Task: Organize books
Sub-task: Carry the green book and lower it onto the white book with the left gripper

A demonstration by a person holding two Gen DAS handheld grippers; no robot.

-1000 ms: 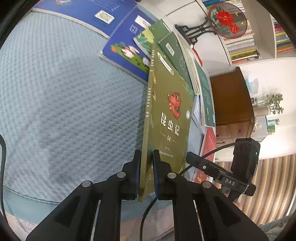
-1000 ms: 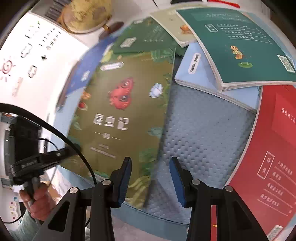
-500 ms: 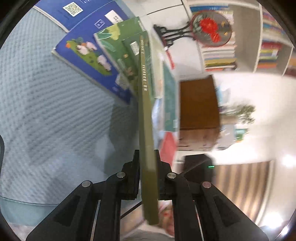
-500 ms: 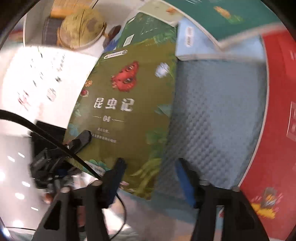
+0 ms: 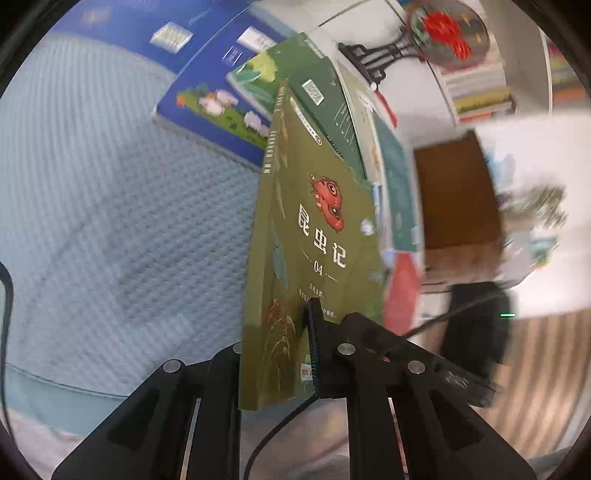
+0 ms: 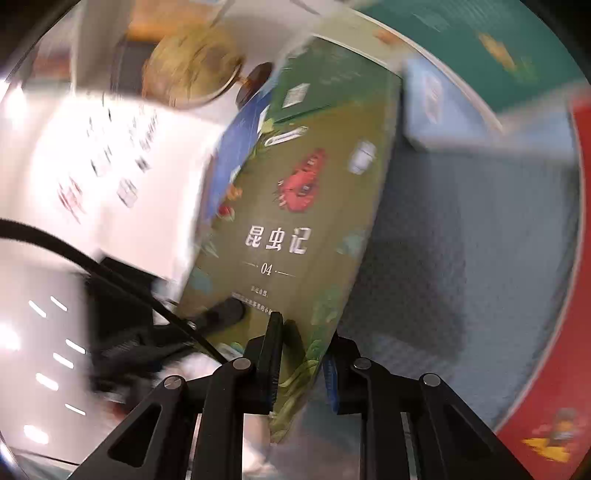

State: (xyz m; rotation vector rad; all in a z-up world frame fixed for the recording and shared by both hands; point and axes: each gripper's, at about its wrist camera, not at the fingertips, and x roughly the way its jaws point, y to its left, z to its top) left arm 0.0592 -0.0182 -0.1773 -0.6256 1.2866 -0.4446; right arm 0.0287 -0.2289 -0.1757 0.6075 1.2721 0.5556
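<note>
An olive-green book [image 5: 314,258] with a red insect on its cover is lifted off the blue quilted mat [image 5: 110,221], tilted up on edge. My left gripper [image 5: 275,350] straddles its lower edge; the jaws stand wider than the book. My right gripper [image 6: 301,354] is around the book's [image 6: 295,229] other lower corner, jaws close on both faces; the grip is blurred. Other books lie on the mat: blue ones [image 5: 218,99], dark green ones [image 5: 332,110], a teal one [image 6: 480,48], a red one [image 6: 576,295].
A round red-flower ornament on a black stand [image 5: 436,33] and shelves of books [image 5: 480,92] stand behind the mat. A brown cabinet [image 5: 454,192] is to the right. A globe [image 6: 192,70] stands beyond the mat in the right wrist view.
The book has swung from edge-on to showing its cover in the left view. My left jaws have widened. My right gripper has come onto the book's lower corner and narrowed around it.
</note>
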